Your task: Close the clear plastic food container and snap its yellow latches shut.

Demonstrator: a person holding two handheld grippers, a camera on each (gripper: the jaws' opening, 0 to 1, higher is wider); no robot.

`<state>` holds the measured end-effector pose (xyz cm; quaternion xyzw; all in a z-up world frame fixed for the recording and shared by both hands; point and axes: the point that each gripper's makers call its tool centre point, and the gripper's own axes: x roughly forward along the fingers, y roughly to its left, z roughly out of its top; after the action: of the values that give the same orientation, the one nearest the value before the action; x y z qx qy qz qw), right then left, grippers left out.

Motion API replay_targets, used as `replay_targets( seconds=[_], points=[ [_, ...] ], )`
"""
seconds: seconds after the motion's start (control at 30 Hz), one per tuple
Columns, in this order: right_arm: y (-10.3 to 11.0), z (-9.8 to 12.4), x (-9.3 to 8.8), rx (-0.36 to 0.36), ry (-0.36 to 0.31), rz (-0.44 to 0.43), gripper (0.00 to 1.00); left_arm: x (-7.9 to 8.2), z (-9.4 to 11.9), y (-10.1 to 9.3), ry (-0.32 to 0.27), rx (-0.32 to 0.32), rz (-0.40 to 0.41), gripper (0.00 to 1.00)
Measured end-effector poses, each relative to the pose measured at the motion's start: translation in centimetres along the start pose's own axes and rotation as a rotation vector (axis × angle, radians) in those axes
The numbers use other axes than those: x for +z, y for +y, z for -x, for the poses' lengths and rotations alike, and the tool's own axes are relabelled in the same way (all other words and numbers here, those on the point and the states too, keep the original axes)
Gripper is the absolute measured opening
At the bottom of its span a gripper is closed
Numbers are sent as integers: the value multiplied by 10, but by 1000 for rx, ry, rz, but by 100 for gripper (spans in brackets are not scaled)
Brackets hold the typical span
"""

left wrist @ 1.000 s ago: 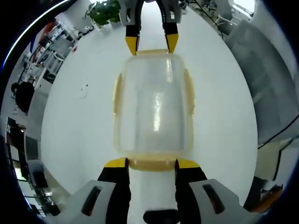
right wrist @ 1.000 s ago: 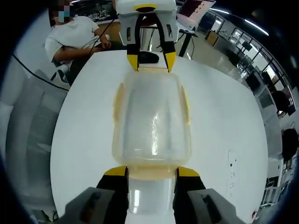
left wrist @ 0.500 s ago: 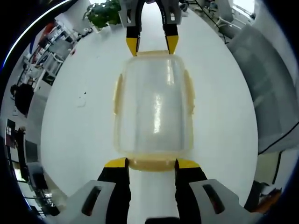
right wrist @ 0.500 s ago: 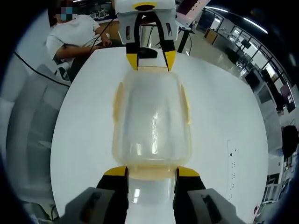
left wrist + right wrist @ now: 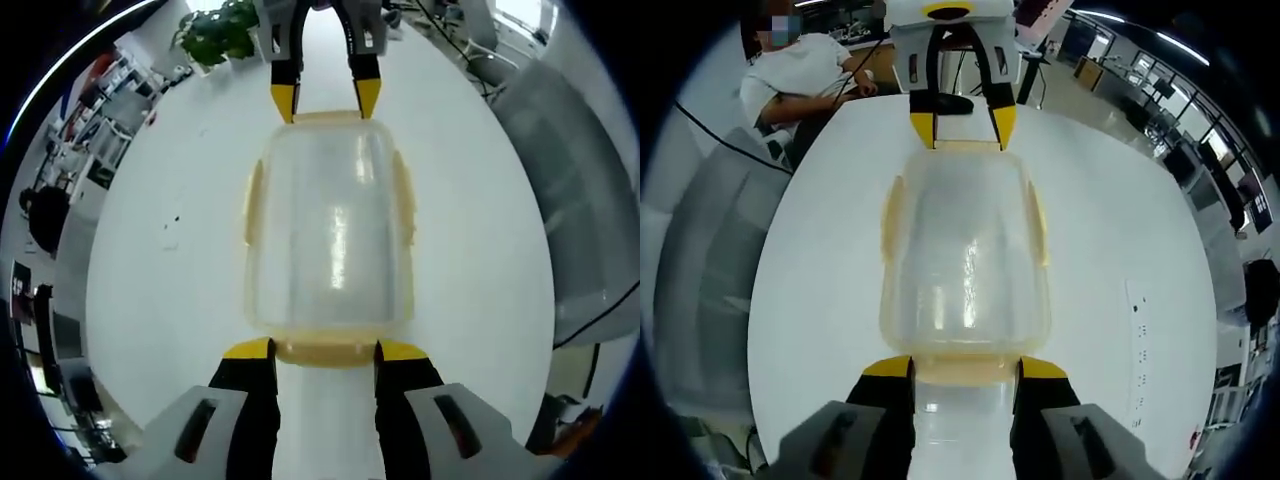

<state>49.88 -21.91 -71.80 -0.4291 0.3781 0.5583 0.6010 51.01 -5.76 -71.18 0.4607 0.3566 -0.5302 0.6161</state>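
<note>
The clear container [image 5: 330,240] lay lid-on upon the white table [image 5: 170,280], pinned endwise between the left gripper [image 5: 325,350] and right gripper [image 5: 965,368], each with jaws spread astride a yellow end latch [image 5: 325,352] (presumably bracing it for pressing).

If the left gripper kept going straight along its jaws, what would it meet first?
The left gripper would meet the yellow end latch of the clear plastic food container, apparently already between its fingertips.
</note>
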Motion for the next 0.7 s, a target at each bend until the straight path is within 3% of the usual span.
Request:
replay_targets(
  seconds=[0.7],
  points=[
    [-2,11,-34,7,8,-3,34,32,-15,2,-9,-10,-2,34]
  ],
)
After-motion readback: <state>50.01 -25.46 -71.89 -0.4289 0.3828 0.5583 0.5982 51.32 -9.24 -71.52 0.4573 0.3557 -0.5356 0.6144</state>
